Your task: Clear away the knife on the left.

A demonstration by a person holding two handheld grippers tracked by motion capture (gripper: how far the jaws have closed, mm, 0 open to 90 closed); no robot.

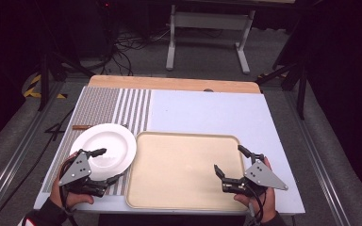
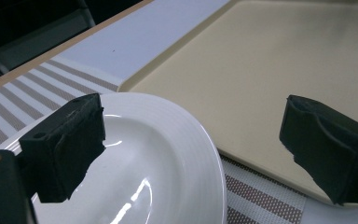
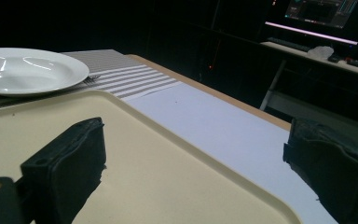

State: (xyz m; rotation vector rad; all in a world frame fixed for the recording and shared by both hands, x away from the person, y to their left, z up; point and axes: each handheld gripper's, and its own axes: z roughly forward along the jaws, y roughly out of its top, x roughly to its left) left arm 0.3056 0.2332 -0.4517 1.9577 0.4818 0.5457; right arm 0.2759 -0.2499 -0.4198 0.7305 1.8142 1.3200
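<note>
A white plate (image 1: 104, 142) lies on a striped placemat (image 1: 122, 108) at the front left, touching the left rim of a large beige tray (image 1: 184, 169). My left gripper (image 1: 113, 164) stands open at the plate's near right edge. In the left gripper view, one jaw of this gripper (image 2: 193, 126) hangs over the plate (image 2: 168, 163) and the other over the tray (image 2: 270, 70), gripping nothing. My right gripper (image 1: 228, 157) stands open over the tray's right side. In the right gripper view, nothing lies between the jaws of this gripper (image 3: 196, 144) above the tray (image 3: 135, 154).
A thin brown utensil handle (image 1: 80, 127) pokes out from under the plate's left side. A pale blue-white mat (image 1: 207, 113) covers the table behind the tray, and a wooden edge (image 1: 169, 84) runs along the back. A white frame (image 1: 207, 28) and cables stand on the floor beyond.
</note>
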